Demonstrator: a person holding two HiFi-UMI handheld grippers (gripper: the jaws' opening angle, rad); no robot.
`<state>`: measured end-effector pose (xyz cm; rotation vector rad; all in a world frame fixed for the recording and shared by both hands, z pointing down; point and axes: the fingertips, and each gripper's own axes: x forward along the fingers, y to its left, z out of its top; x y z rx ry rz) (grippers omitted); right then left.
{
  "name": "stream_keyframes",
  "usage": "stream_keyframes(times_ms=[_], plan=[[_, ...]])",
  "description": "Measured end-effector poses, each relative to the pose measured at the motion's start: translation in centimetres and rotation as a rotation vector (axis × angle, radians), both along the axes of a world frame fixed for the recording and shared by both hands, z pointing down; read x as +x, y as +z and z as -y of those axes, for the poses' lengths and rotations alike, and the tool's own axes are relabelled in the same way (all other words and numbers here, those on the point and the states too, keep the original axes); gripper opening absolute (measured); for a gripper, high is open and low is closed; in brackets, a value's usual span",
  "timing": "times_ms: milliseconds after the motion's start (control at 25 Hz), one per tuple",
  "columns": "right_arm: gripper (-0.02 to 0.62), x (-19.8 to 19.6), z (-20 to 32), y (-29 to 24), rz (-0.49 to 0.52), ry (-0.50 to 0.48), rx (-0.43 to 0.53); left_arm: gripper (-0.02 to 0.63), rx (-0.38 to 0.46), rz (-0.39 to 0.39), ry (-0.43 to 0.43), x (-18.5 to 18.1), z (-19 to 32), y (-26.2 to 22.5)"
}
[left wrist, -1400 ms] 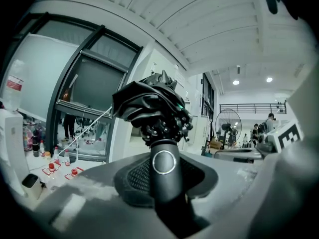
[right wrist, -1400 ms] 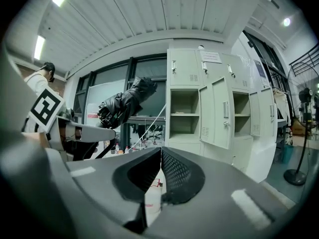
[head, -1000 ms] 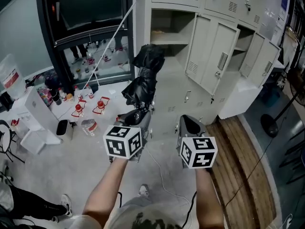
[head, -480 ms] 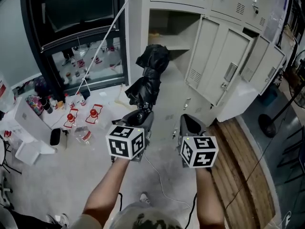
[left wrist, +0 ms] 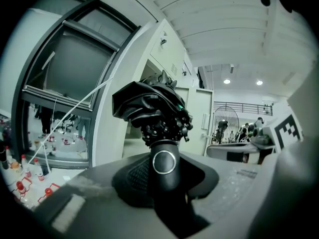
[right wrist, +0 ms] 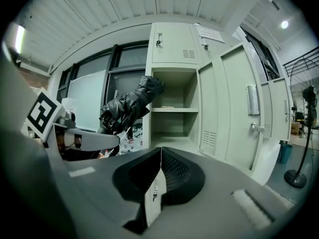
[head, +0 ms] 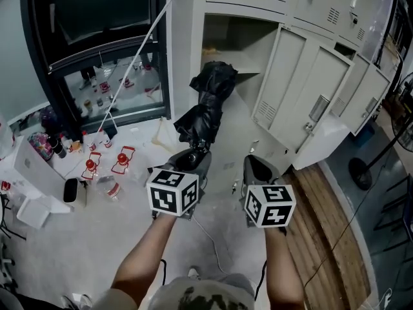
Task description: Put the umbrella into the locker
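Pale concrete floor point(head: 129, 231) fills the lower head view. A dark-framed window point(head: 97, 18) stands at left and a bank of grey lockers stands ahead.

1. Locker. The locker point(head: 187, 57) is open. Its door point(head: 303, 89) is swung out to the right. The right gripper view shows a shelf point(right wrist: 172, 109) across the compartment, with bare space above and below it.

2. Left gripper. The left gripper point(head: 191, 160) points toward the locker. Its jaws are closed on the handle point(left wrist: 165, 162) of the umbrella point(head: 208, 105). I read the grip in the left gripper view: the ringed handle cap sits between the two pads, which press on either side of it.

3. Umbrella. The umbrella is black and folded, with its fabric bunched loosely. It projects forward and upward from the left gripper and is clear of the floor. In the right gripper view its far end point(right wrist: 147, 88) lines up with the left edge of the locker opening, above shelf level. I cannot tell whether it has crossed into the compartment.

4. Right gripper. The right gripper point(head: 258, 170) is just beside the left one and points the same way. Its jaws are pressed together with nothing between them.

5. Surroundings. Red-capped bottles point(head: 90, 165) stand on the floor at left. A wooden platform point(head: 322, 218) lies at right. A pedestal fan point(right wrist: 309, 94) stands beyond the door.
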<state>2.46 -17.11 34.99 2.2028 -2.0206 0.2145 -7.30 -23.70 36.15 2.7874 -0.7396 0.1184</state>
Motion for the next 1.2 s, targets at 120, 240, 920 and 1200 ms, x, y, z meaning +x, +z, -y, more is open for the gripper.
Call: stream_keyframes(times_ms=[120, 240, 920, 1200], plan=[[-0.011, 0.9, 1.2, -0.3, 0.006, -0.01, 0.015, 0.121, 0.003, 0.008, -0.003, 1.0, 0.8, 0.1], [-0.011, 2.0, 2.7, -0.4, 0.015, -0.035, 0.028, 0.121, 0.012, 0.019, -0.021, 2.1, 1.9, 0.1], [-0.011, 11.1, 11.9, -1.4, 0.04, -0.33, 0.083, 0.121, 0.036, 0.035, -0.275, 11.0, 7.4, 0.0], [-0.011, 11.4, 13.2, -2.0, 0.047, -0.459, 0.088, 0.121, 0.024, 0.049, -0.391, 11.6, 7.2, 0.1]])
